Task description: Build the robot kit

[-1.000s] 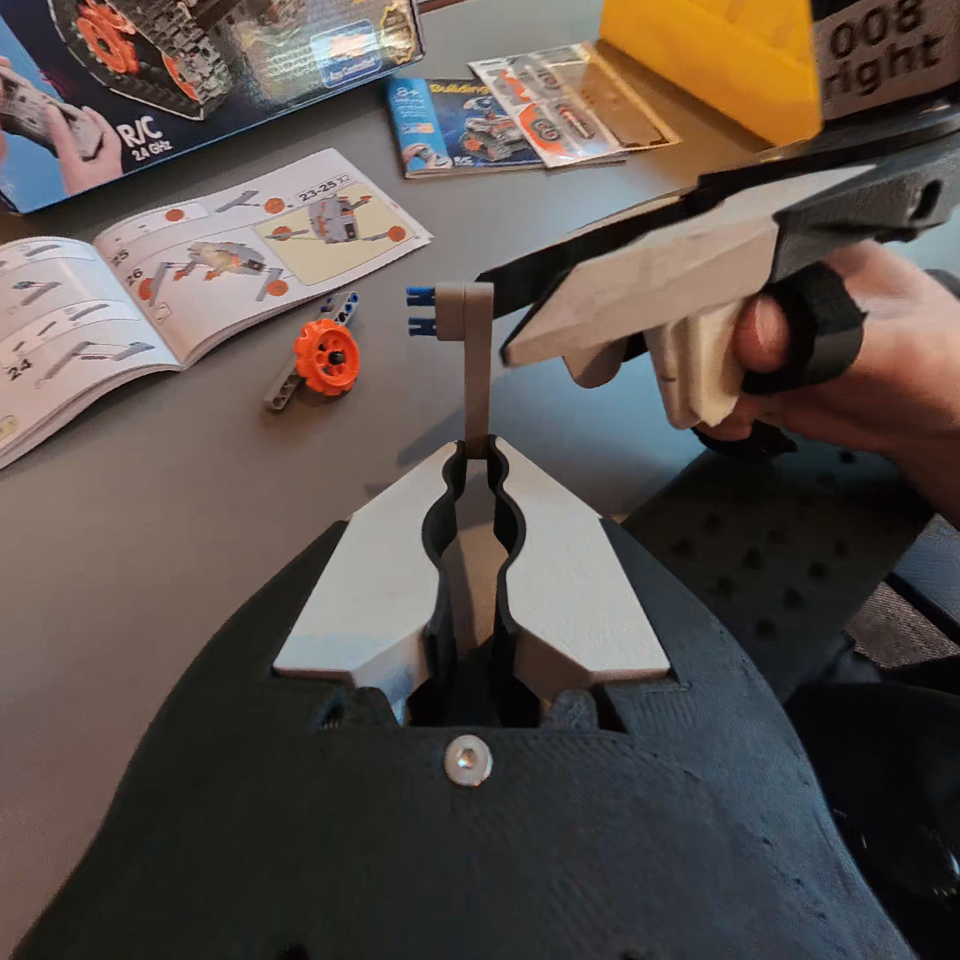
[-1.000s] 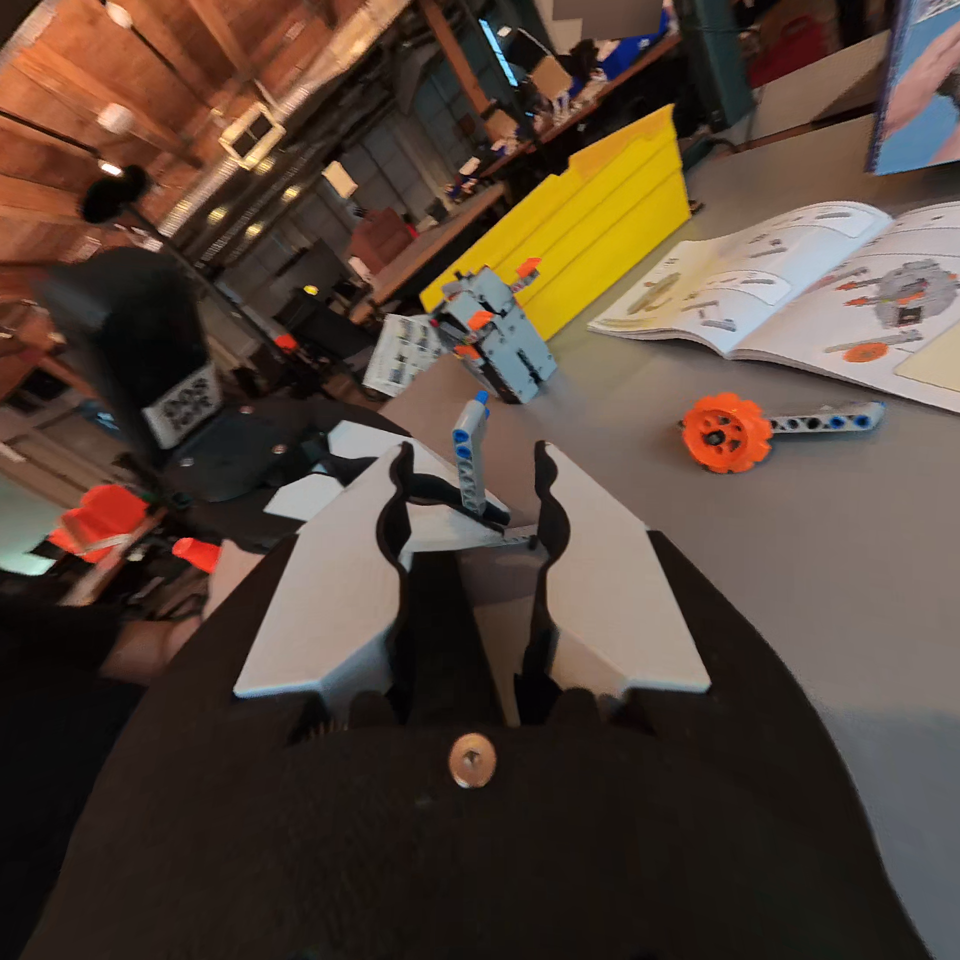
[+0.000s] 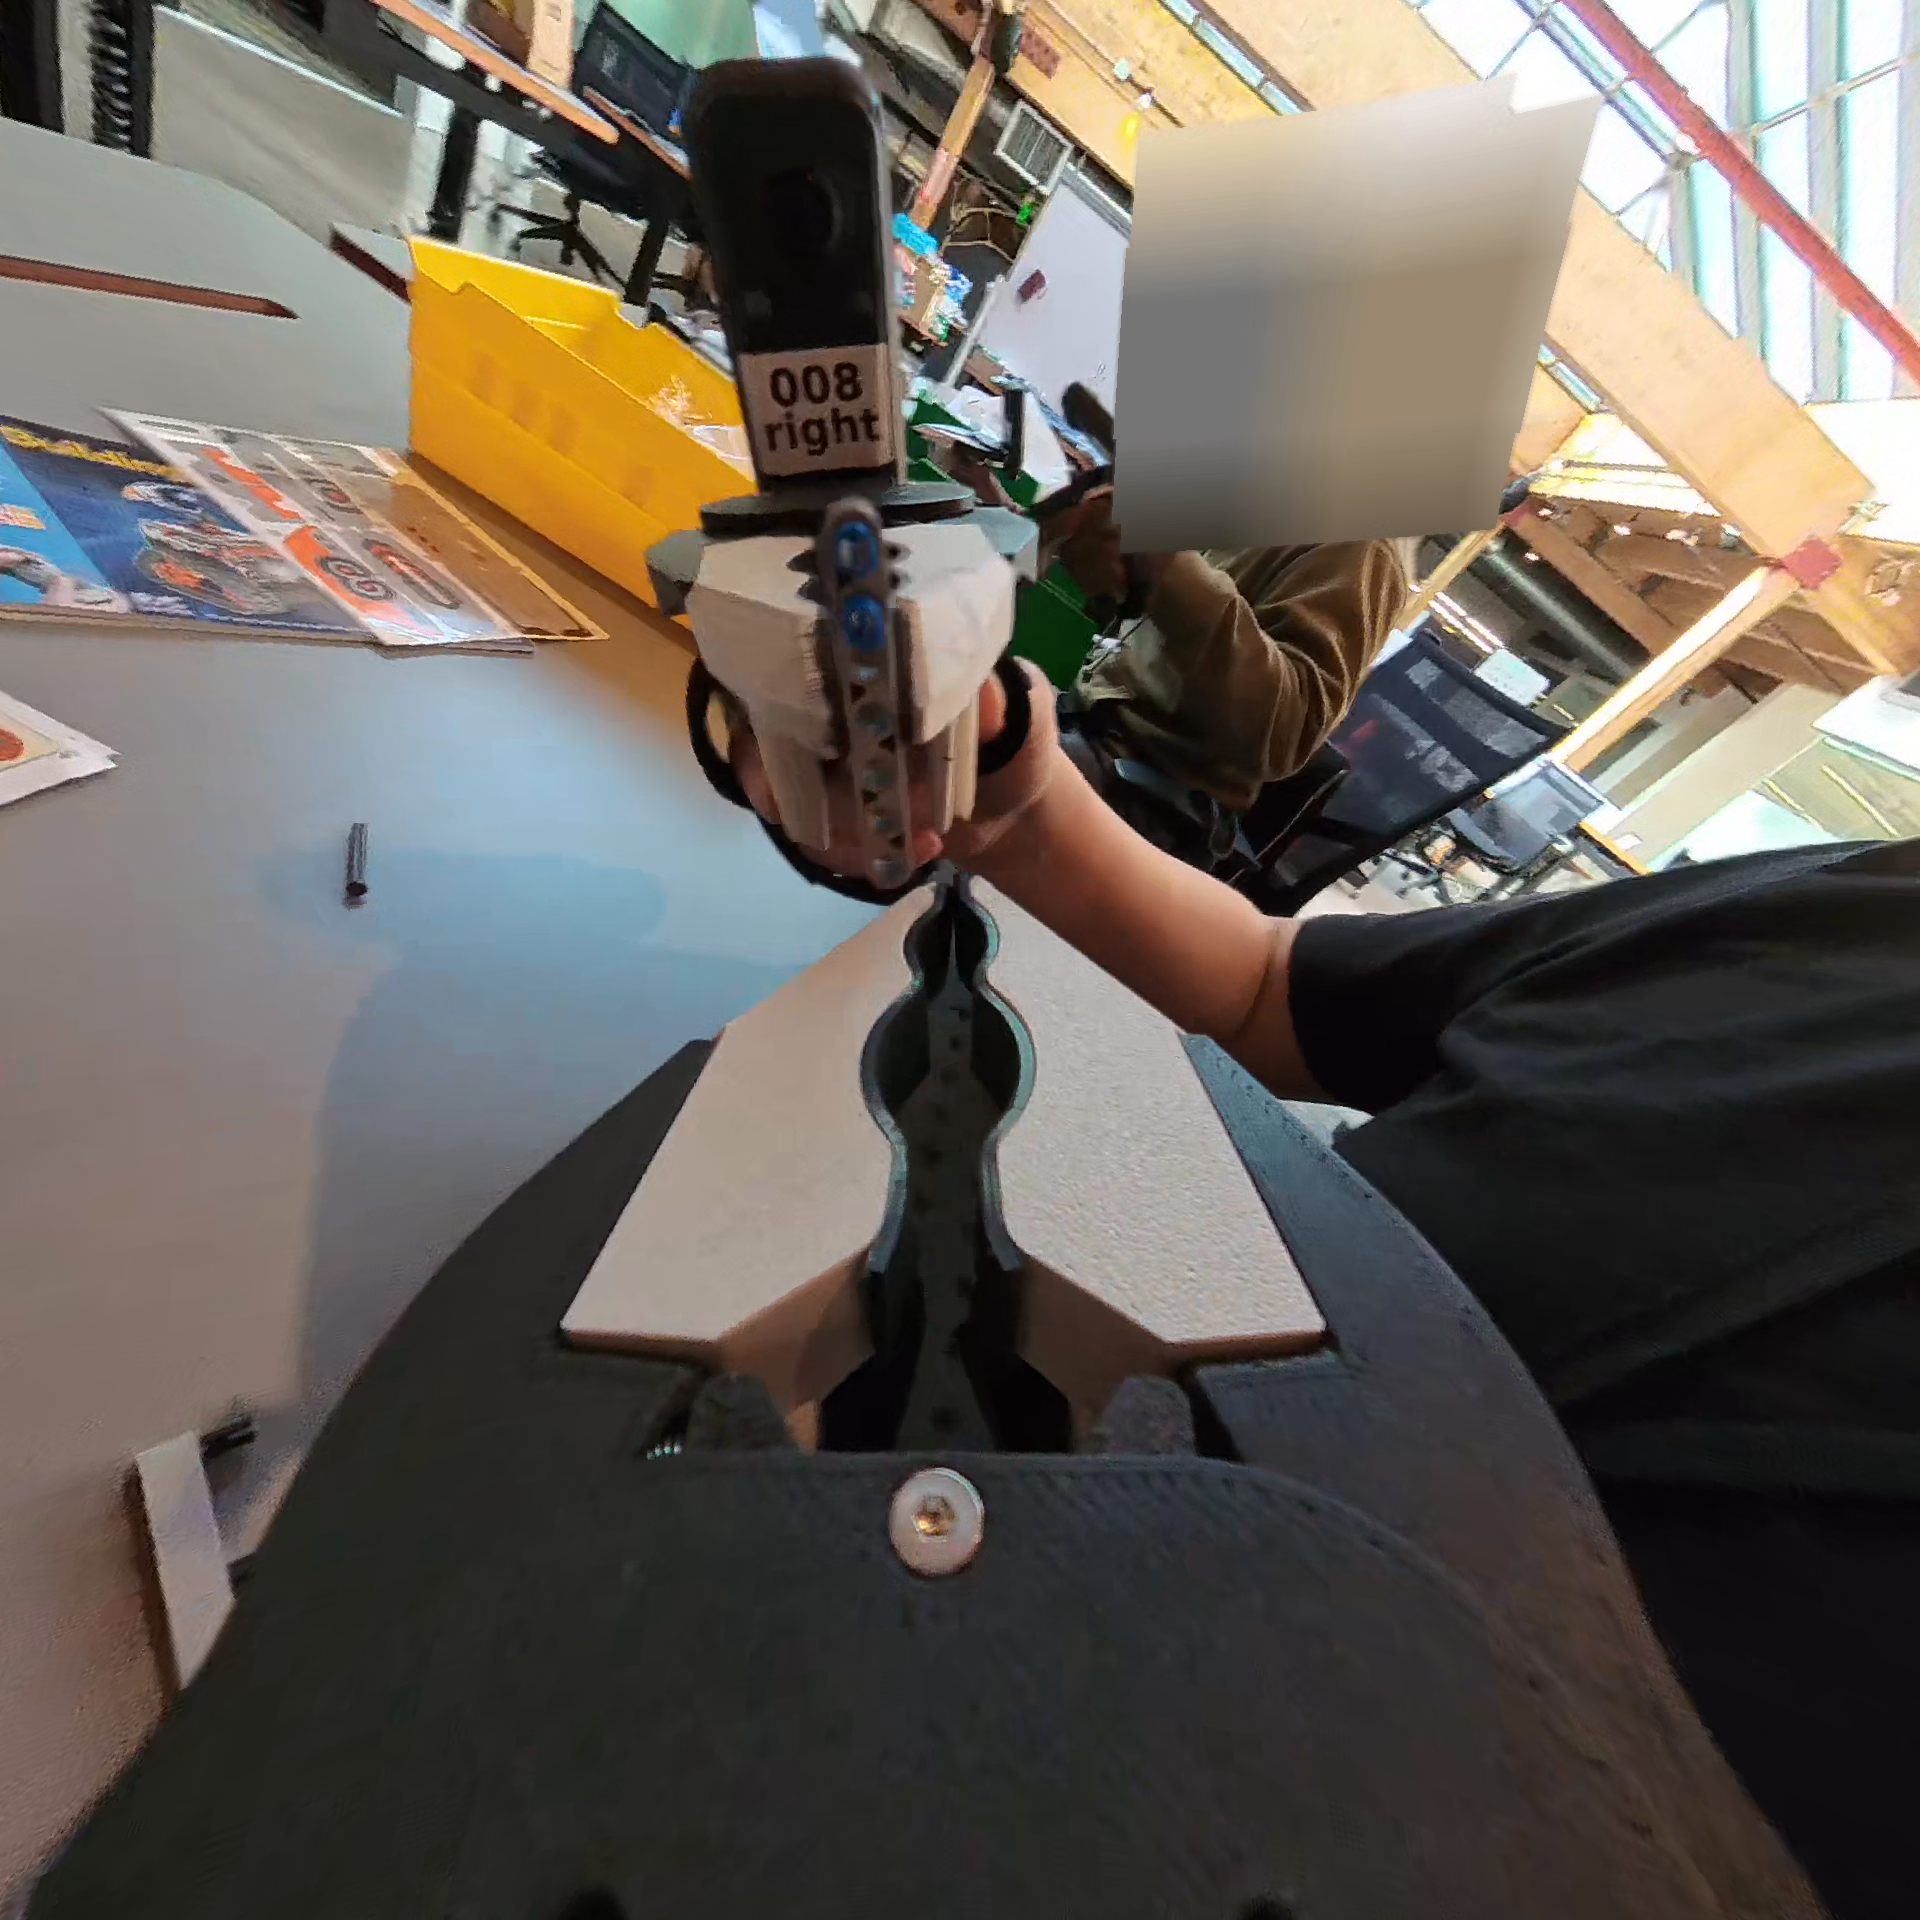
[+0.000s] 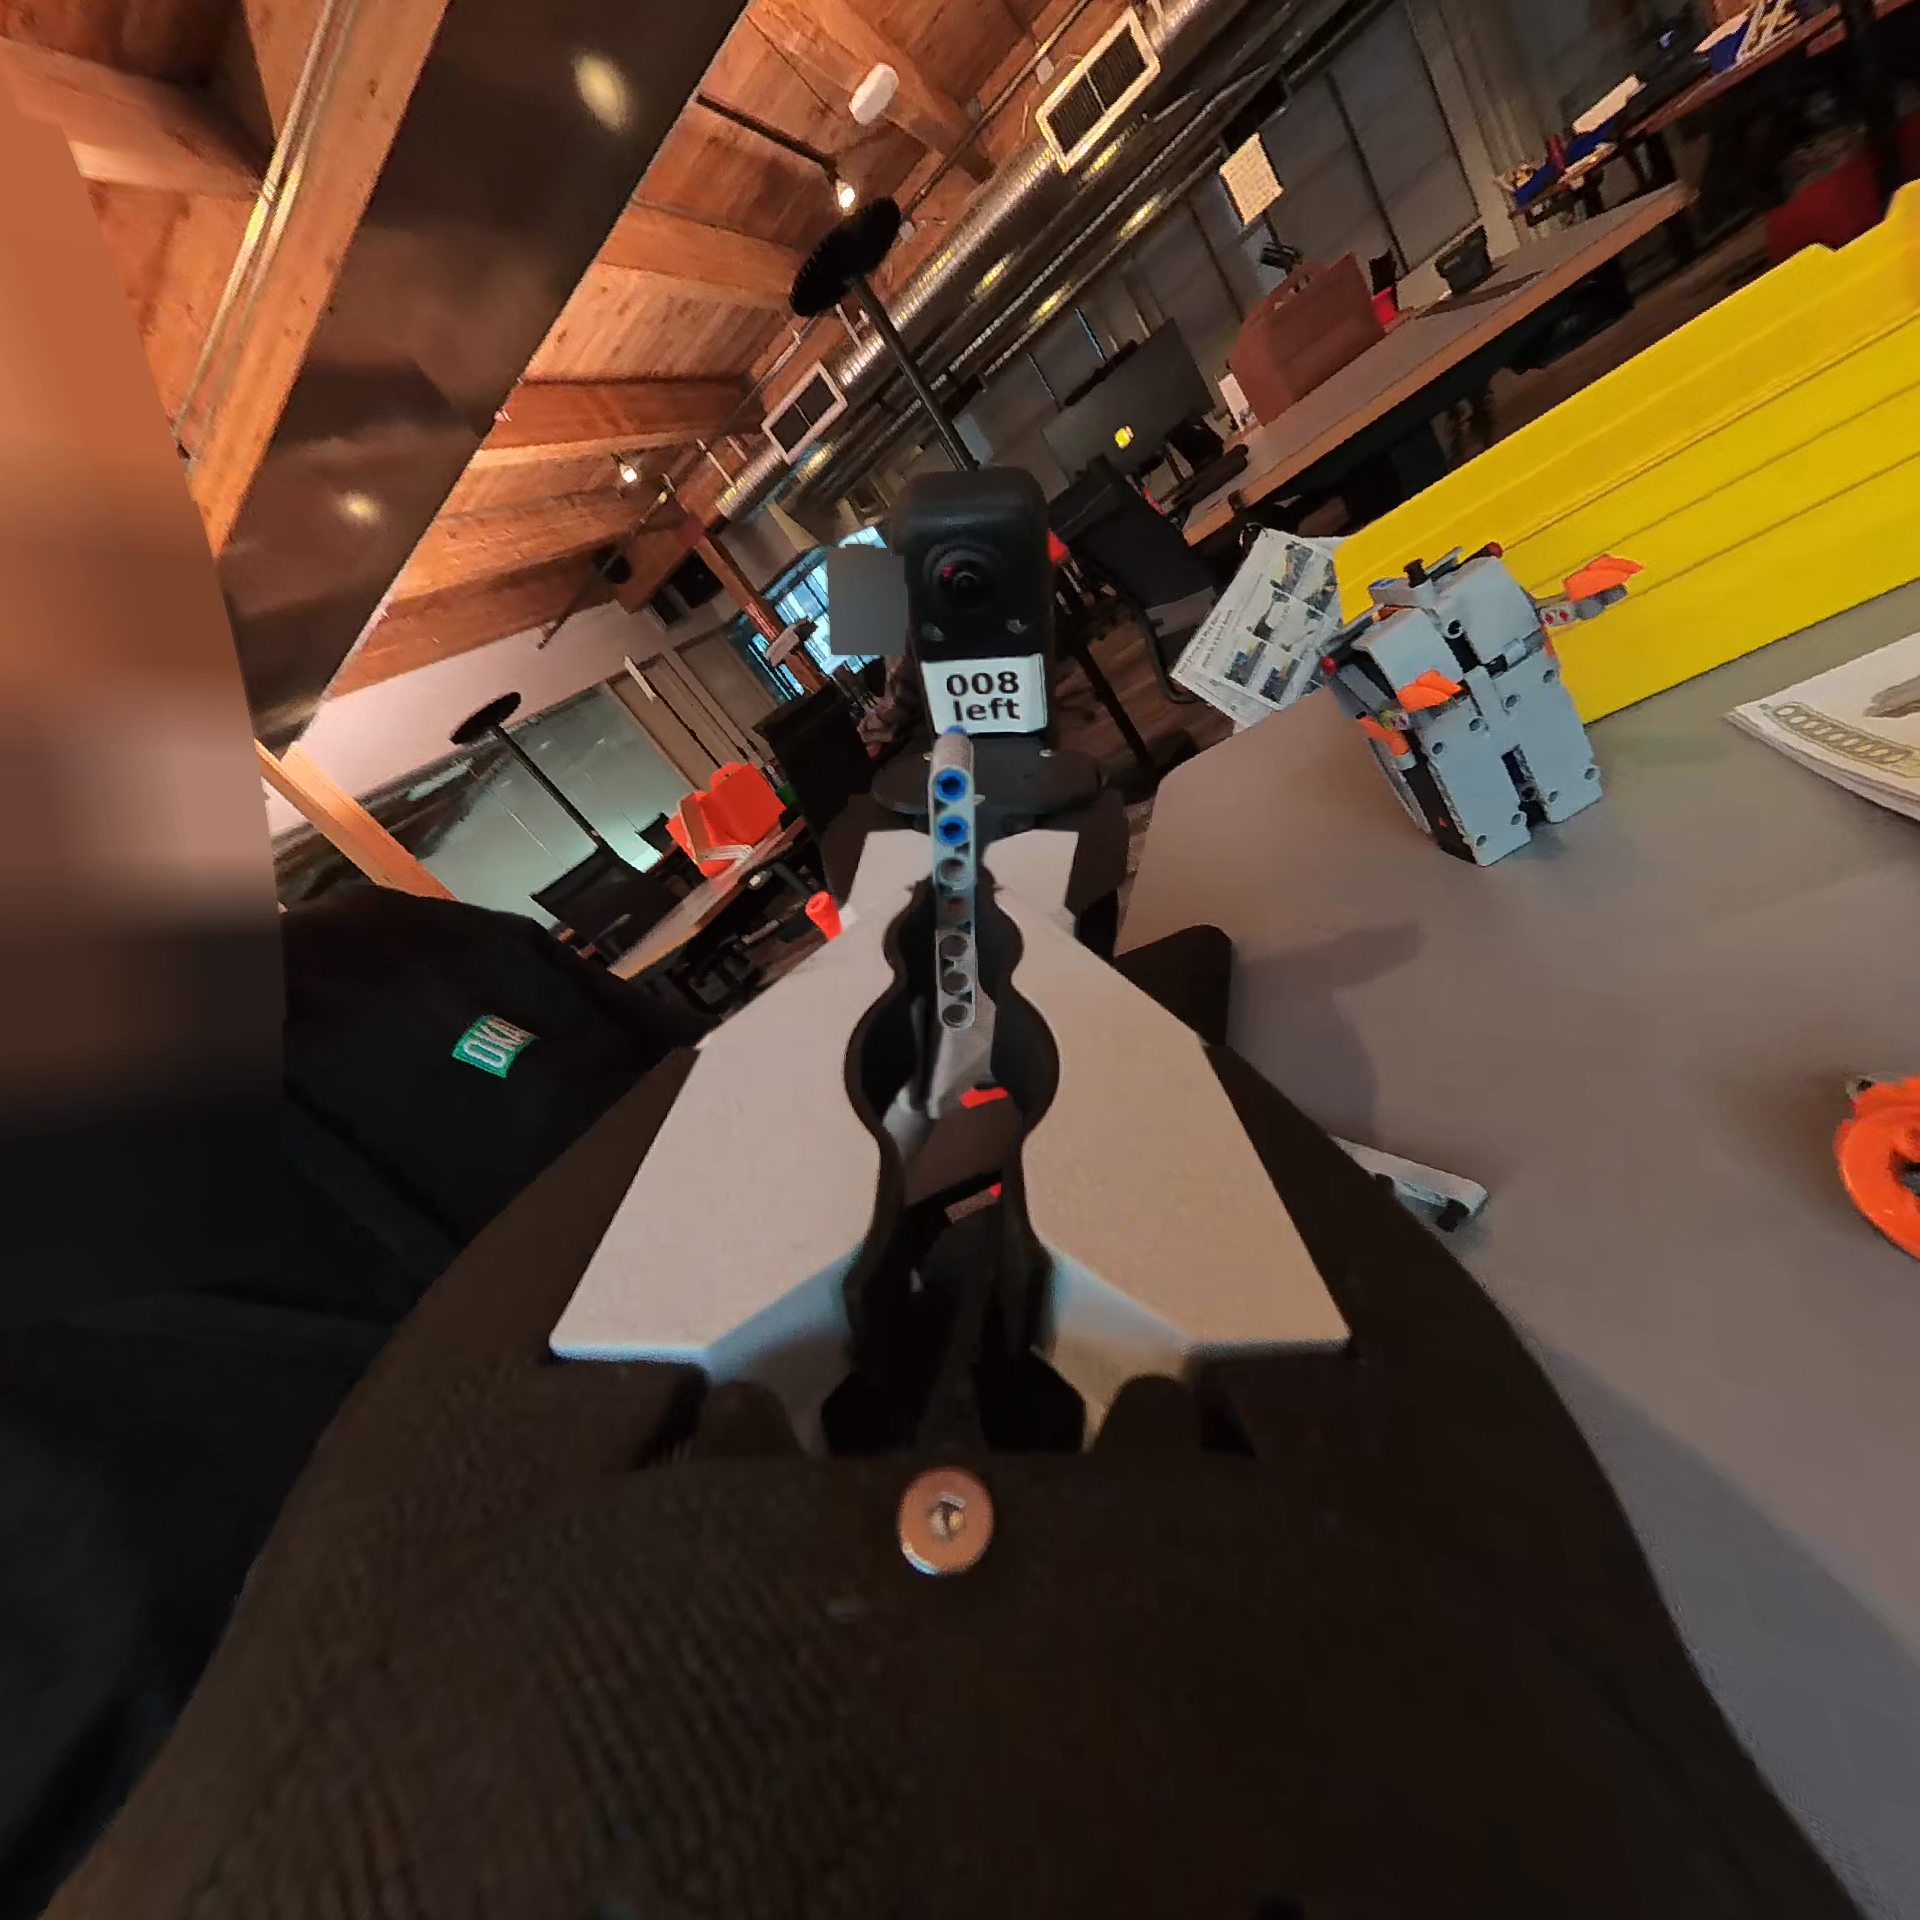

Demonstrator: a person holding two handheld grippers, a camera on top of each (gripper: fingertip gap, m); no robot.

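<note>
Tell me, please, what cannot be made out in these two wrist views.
- Right gripper: whether its jaws clamp the grey holed beam or only flank it; the beam covers the gap in both views.
- Orange wheel: cut off by the right wrist view's right edge.
- Small dark rod on the table, left wrist view: too small to identify.

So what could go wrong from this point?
1. The left gripper pinches only the very end of the grey beam, so a twist could lever it out.
2. The right gripper seems shut on the same beam; opposing pulls may make it slip.
3. The hold looks to sit beyond the table edge, so a dropped beam and its blue pins could fall out of view.
</note>
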